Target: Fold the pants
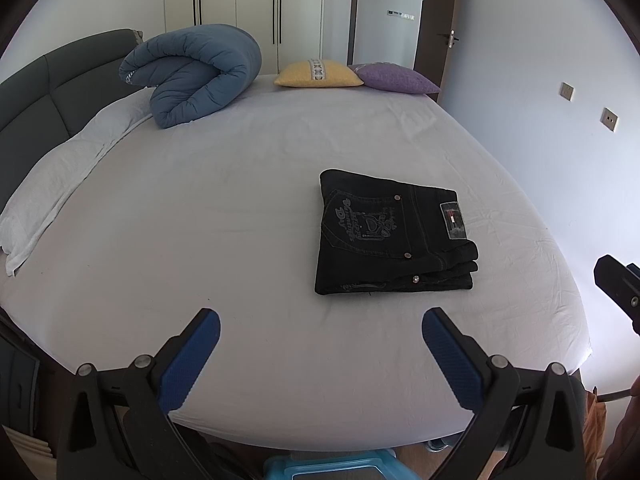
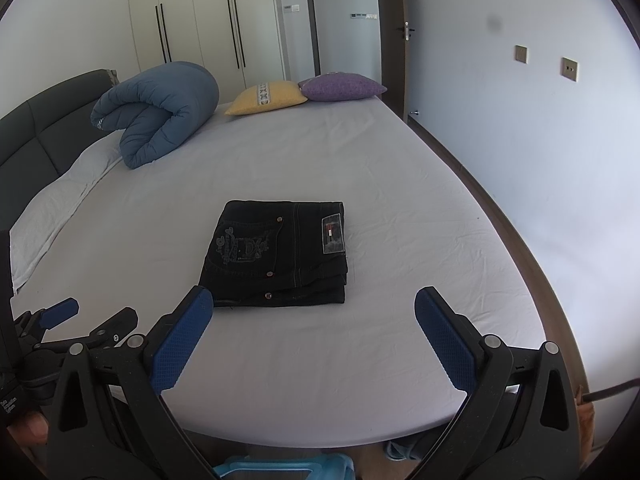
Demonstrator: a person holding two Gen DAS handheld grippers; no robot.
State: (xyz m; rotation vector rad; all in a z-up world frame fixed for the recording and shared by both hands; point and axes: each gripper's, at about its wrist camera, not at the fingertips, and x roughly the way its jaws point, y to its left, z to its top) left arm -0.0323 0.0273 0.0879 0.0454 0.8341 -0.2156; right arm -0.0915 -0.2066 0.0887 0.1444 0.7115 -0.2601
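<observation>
Black jeans [image 1: 394,236] lie folded into a compact rectangle on the white bed sheet [image 1: 224,208], back pocket embroidery and waist label facing up. In the right wrist view the same pants [image 2: 280,256] sit just beyond the fingers. My left gripper [image 1: 320,324] is open above the bed's near edge, well short of the pants, nothing between its blue pads. My right gripper [image 2: 314,304] is open too, empty, close to the pants' near edge. The left gripper [image 2: 92,316] also shows at the lower left of the right wrist view, and part of the right one [image 1: 616,284] at the left wrist view's right edge.
A rolled blue duvet [image 1: 192,76] lies at the head end beside a grey headboard [image 1: 52,84] and a white pillow [image 1: 56,184]. Yellow [image 1: 318,74] and purple [image 1: 394,78] cushions rest at the far edge. A wall runs along the right; a blue plastic item [image 1: 332,468] sits on the floor below.
</observation>
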